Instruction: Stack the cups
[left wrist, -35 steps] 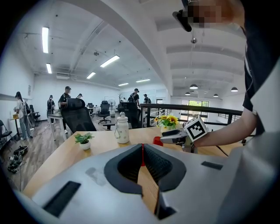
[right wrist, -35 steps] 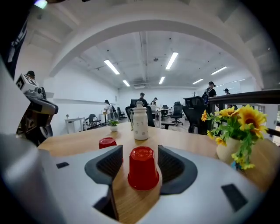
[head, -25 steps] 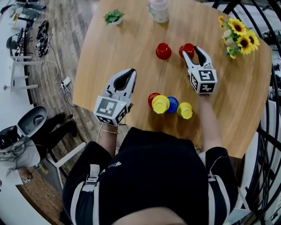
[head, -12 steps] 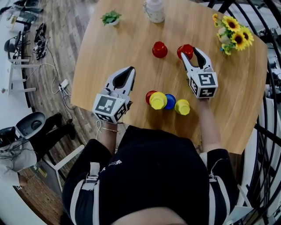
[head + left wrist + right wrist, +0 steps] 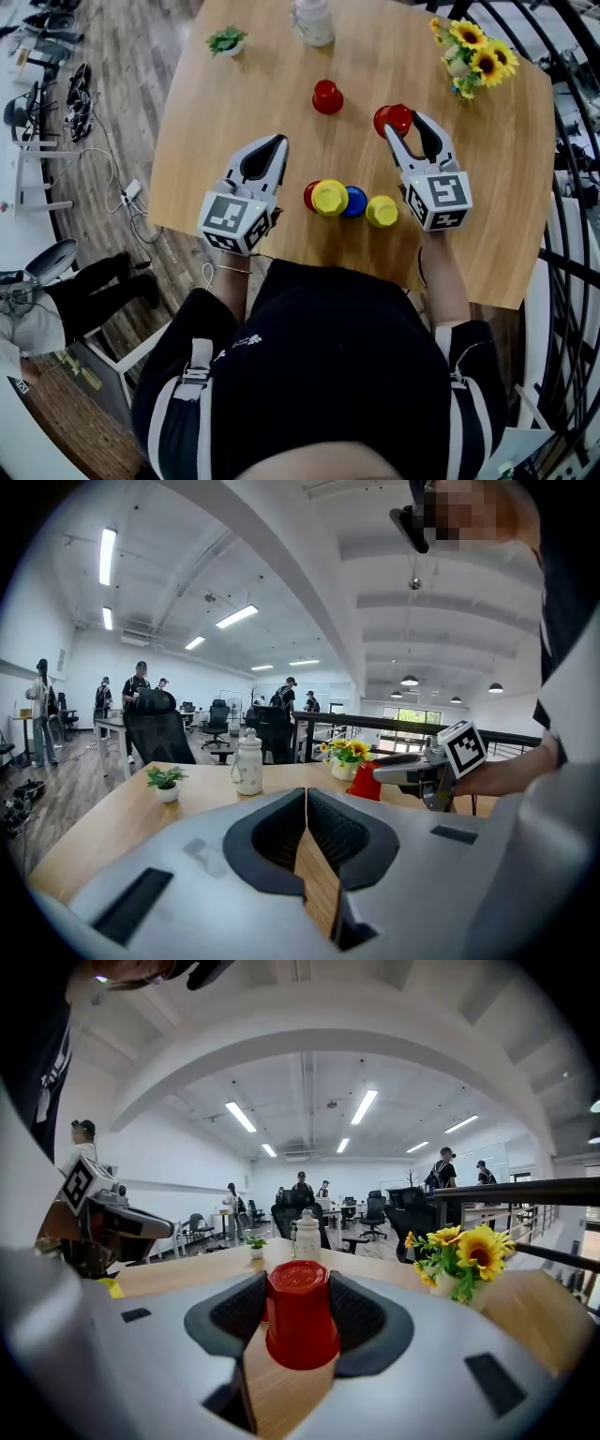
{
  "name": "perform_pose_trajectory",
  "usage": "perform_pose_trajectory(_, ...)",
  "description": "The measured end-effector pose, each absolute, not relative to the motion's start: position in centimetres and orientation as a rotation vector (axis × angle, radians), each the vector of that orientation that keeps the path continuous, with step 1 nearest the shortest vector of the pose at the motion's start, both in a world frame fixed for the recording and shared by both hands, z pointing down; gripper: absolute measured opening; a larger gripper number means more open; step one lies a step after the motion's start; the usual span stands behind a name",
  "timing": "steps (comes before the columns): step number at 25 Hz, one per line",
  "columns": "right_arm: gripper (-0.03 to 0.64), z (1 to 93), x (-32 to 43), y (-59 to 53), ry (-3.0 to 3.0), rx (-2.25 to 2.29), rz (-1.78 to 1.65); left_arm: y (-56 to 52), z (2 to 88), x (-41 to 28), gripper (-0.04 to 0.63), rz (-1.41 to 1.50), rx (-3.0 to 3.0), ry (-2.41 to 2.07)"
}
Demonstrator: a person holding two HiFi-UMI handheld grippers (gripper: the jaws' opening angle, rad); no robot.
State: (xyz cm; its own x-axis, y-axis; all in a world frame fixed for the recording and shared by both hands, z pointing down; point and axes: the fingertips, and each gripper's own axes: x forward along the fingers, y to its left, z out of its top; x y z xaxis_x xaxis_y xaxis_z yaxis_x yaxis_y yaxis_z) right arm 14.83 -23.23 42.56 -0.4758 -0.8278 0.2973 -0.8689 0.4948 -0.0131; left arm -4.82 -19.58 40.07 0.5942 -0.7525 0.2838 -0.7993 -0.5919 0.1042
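The right gripper is clamped on the sides of an upturned red cup above the table, the left gripper closed and empty; the cup looks light, thin-walled and slick, so a gentle mid-wall squeeze suits it

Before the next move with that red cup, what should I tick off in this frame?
1. Right tongs clamped on the red cup: ok.
2. Held cup is mouth down: ok.
3. Left tongs shut and empty: ok.
4. Second red cup stands alone with nothing on it: ok.
5. Held cup clear of the table: cannot tell.
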Motion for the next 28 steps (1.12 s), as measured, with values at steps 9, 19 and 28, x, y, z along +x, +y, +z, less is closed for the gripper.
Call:
perform_pose_trajectory(9,0.214,40.5,14.4,-17.3,-2.553,1.421,0.249,-17.9,39.5,-3.7,0.015,0.306,2.641,-1.261)
perform_pose_trajectory(19,0.214,41.0,12.7,-11.0,-2.606,1.319,0.300,-15.7,39.5,-3.3,0.015,0.318,2.654,-1.260)
perform_pose_trajectory(28,0.215,41.6,11.3,-7.5,-2.609,1.242,0.300,-13.7,39.5,-3.4,0.015,0.304,2.659,-1.284)
